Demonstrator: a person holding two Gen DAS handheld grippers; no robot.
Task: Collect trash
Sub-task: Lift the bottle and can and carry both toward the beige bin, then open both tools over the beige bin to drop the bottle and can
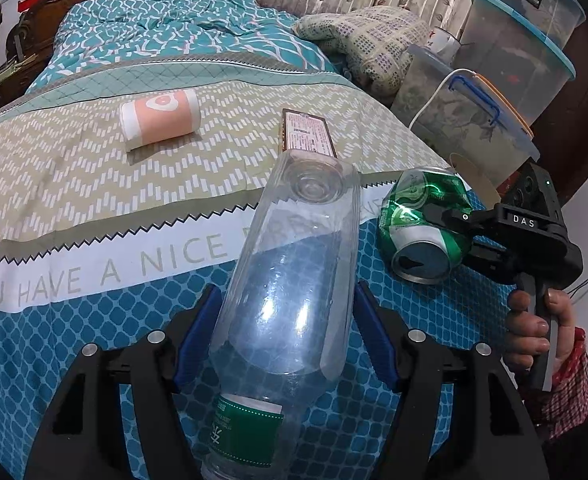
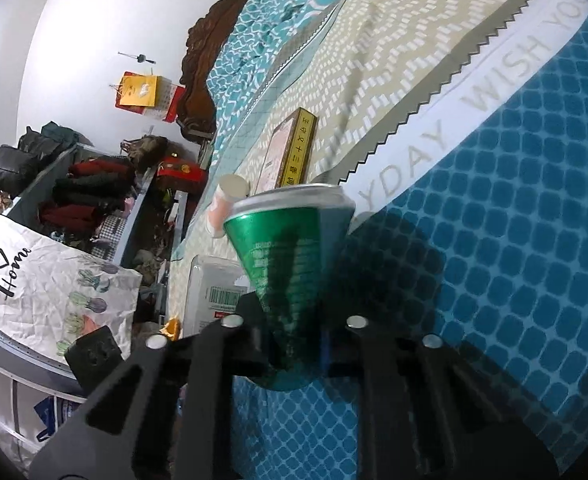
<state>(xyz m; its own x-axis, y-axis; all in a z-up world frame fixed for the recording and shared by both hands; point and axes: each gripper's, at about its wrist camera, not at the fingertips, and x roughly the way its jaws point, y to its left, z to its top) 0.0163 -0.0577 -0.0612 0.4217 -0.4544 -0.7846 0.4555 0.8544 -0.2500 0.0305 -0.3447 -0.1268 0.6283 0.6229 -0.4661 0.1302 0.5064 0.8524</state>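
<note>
Clear bottle point(image 1: 290, 280) is clamped base-forward in left claw point(image 1: 288, 332), above the bed point(image 1: 74, 184). Crushed green can point(image 1: 421, 224) is pinched by right claw point(image 1: 449, 232), levelled sideways just right of it.

Dim, bluish indoor light, strong fisheye bending with black corners, glare streaks on the clear plastic bottle point(image 1: 286, 280), and soft shadows.

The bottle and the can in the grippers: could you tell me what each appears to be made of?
Bottle: clear, glossy plastic by the look; the bedspread pattern shows through its wall, and it carries a green label. Can: thin metal, probably aluminium, with a shiny green printed coat and bare silver end; its wall is dented and creased.
</note>
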